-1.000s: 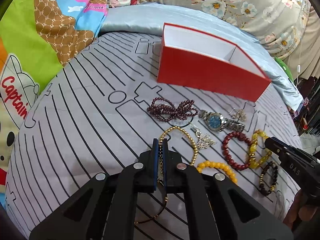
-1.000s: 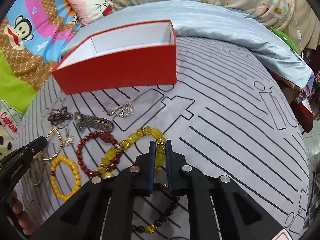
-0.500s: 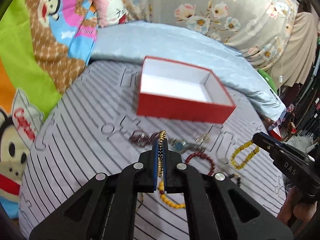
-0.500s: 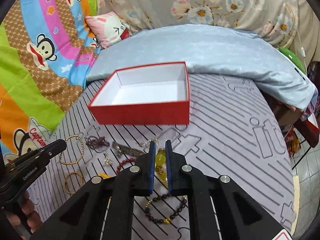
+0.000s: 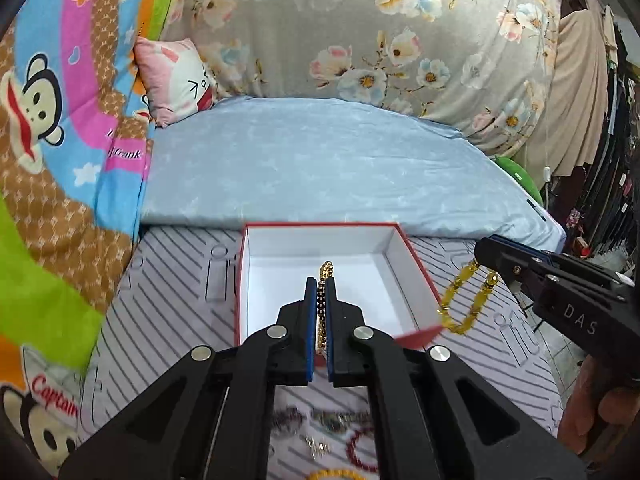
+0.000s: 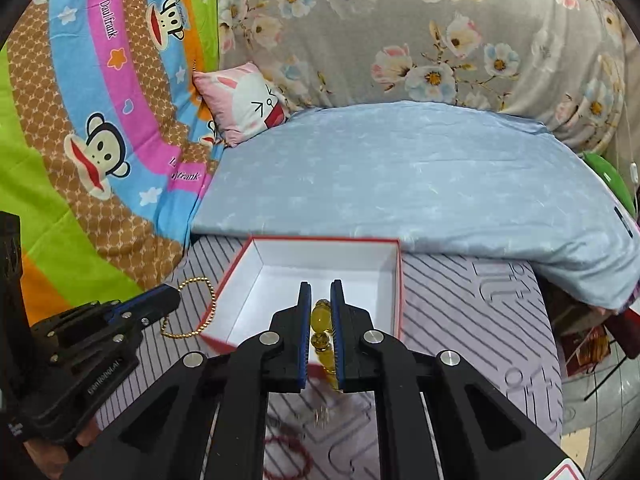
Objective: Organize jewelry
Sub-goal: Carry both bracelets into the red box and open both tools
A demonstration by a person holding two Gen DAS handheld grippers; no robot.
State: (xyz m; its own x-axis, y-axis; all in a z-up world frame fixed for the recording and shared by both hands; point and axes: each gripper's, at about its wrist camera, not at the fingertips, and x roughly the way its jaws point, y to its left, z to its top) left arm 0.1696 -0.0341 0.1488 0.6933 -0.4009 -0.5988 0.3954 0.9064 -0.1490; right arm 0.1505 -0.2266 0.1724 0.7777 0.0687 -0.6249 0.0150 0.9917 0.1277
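Both tongs have been lifted off the bed since the earlier frames and carried up over the red box [image 5: 336, 280], each with a bracelet raised from the row that lay on the striped sheet [image 5: 168, 320].

Left tongs [image 5: 319, 292]: clenched on the gold bead bracelet [image 5: 326, 270], whose top loop shows just past the fingertips against the white box floor. In the right wrist view the same bracelet [image 6: 196, 308] hangs from the left tongs [image 6: 168, 298] just beside the box's left wall [image 6: 236, 268], apparently still outside the rim, though the fisheye makes this hard to judge.

Right tongs [image 6: 320, 292]: clamped on the yellow bead bracelet [image 6: 320, 316], large amber beads pressed between the blue pads [image 6: 305, 320]. In the left wrist view it [image 5: 464, 300] dangles from the right tongs [image 5: 486, 256] beside the box's right wall.

Box interior is seen white and open-topped, at the far end of the striped sheet against the pale blue bedcover [image 5: 320, 168].

Remaining jewelry [image 5: 328, 420] is left on the sheet beneath the tongs, blurred; a dark red bead bracelet [image 6: 288, 456] can be made out.
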